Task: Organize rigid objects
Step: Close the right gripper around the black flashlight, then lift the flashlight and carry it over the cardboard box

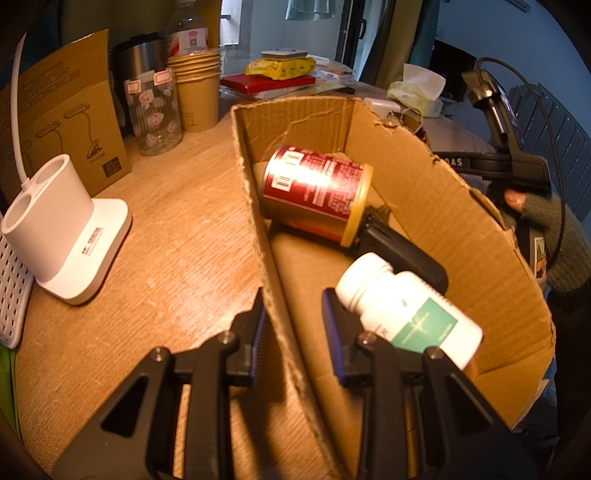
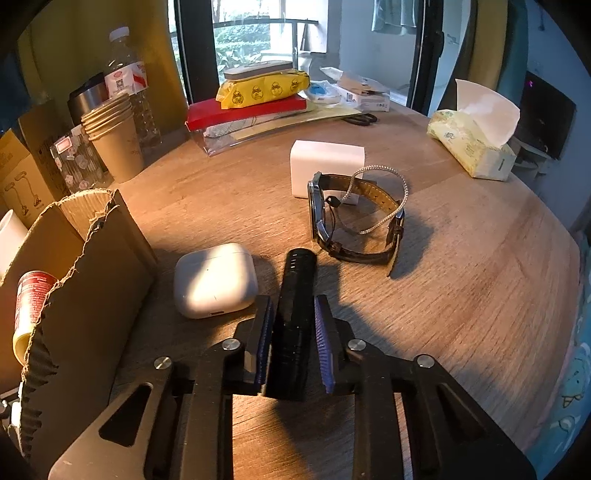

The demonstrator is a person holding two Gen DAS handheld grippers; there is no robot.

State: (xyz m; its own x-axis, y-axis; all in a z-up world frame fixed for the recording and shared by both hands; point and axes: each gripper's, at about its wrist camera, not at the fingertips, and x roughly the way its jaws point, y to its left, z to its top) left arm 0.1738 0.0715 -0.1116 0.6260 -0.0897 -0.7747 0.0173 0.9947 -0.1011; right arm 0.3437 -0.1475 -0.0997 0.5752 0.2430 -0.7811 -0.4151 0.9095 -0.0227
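A torn cardboard box [image 1: 436, 206] on the wooden table holds a red and gold can [image 1: 317, 192] on its side, a black object [image 1: 402, 254] and a white pill bottle [image 1: 410, 310] with a green label. My left gripper [image 1: 293, 321] is open, its fingers straddling the box's left wall. My right gripper [image 2: 293, 321] is shut on a black ribbed cylinder [image 2: 295, 302] just above the table. A white earbud case [image 2: 214, 280] lies left of it. A wristwatch [image 2: 354, 221] and a white block [image 2: 327, 171] lie beyond. The box [image 2: 92, 288] stands at the left.
A white stand [image 1: 70, 229], a brown carton [image 1: 62, 122], a glass jar [image 1: 155, 110], stacked paper cups [image 1: 197, 88] and a water bottle [image 1: 186, 26] line the left. Stacked books and a yellow pack [image 2: 262, 88] sit at the back. A tissue pack [image 2: 476, 144] is at the right.
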